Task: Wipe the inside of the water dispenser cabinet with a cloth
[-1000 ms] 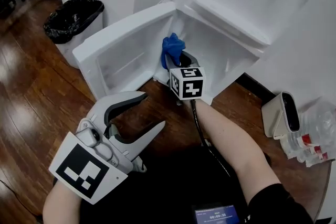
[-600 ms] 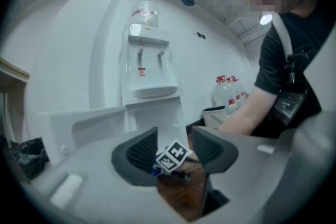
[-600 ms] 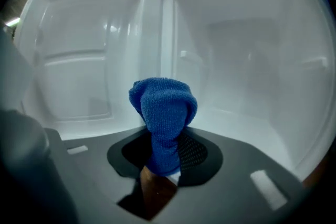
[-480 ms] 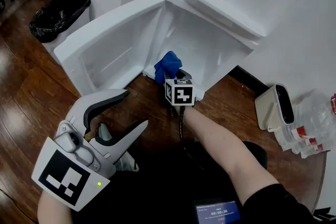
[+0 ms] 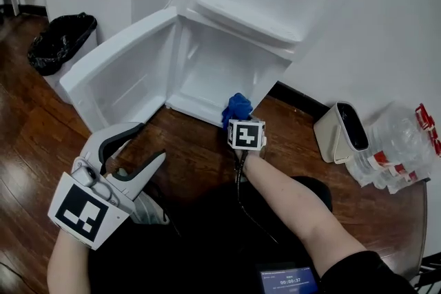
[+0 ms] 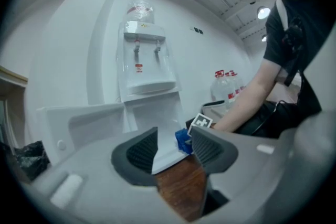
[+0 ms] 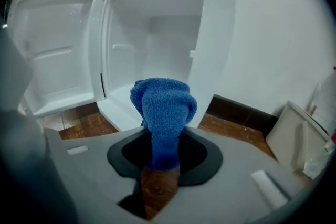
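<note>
Blue terry cloth (image 7: 164, 107), soft and looped, stands as a floppy bunched tuft from the right gripper (image 7: 164, 157), whose ribbed jaws pinch its lower end at the front lip of the open cabinet (image 5: 220, 72). Left gripper (image 5: 150, 141) hangs partly open and empty above the wooden floor (image 5: 200, 148). Risk: drag on the smooth, glossy white plastic walls may pull the cloth free, or the hard jaws may scuff them.
</note>
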Tool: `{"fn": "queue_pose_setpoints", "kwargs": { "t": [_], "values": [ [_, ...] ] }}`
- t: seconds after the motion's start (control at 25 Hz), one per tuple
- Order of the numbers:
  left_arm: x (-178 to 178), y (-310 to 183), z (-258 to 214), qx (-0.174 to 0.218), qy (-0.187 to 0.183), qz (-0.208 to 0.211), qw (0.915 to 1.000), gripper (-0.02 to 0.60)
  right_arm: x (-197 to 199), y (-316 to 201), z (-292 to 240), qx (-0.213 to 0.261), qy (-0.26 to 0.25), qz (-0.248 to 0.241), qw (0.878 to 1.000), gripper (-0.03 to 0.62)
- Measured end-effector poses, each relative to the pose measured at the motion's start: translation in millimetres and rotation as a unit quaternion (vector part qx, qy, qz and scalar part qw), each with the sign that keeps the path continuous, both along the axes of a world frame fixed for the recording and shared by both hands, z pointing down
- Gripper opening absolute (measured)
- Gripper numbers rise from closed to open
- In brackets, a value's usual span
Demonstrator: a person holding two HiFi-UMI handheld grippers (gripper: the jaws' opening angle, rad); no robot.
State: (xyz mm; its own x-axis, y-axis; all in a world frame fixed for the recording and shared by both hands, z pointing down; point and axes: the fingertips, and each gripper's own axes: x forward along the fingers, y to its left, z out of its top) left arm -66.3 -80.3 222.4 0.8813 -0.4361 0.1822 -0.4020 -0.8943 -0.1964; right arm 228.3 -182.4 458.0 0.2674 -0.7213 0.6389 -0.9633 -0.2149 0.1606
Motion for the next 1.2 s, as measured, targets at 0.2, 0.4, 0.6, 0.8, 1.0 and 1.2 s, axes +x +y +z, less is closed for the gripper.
{"fn": "queue_pose_setpoints", "kwargs": {
  "t": [0.2,0.4,0.6,0.8,1.0,1.2],
  "values": [
    [3,1,1,0.007,0.001,0.005,1.0,0.202,25,10,-49,0.056,0.005,0.035,0.998,0.123],
    [3,4,-2,0.019,-0.005,0.01,0.9998,0.202,42,20,-93,0.117,-0.022,0.035,0.992,0.121],
    [6,5,5,0.021,-0.019,0.015,0.9995,0.202,46,24,-184,0.245,-0.031,-0.007,0.969,0.12],
    [11,9,11,0.023,-0.034,0.023,0.9989,0.202,26,17,-229,0.324,-0.063,-0.088,0.94,0.12],
    [14,9,20,0.024,-0.056,0.027,0.9978,0.202,-28,-21,-236,0.308,-0.052,-0.167,0.935,0.12],
    [16,11,19,0.037,-0.068,0.036,0.9964,0.202,-99,-67,-243,0.301,-0.059,-0.235,0.922,0.12]
  ]
}}
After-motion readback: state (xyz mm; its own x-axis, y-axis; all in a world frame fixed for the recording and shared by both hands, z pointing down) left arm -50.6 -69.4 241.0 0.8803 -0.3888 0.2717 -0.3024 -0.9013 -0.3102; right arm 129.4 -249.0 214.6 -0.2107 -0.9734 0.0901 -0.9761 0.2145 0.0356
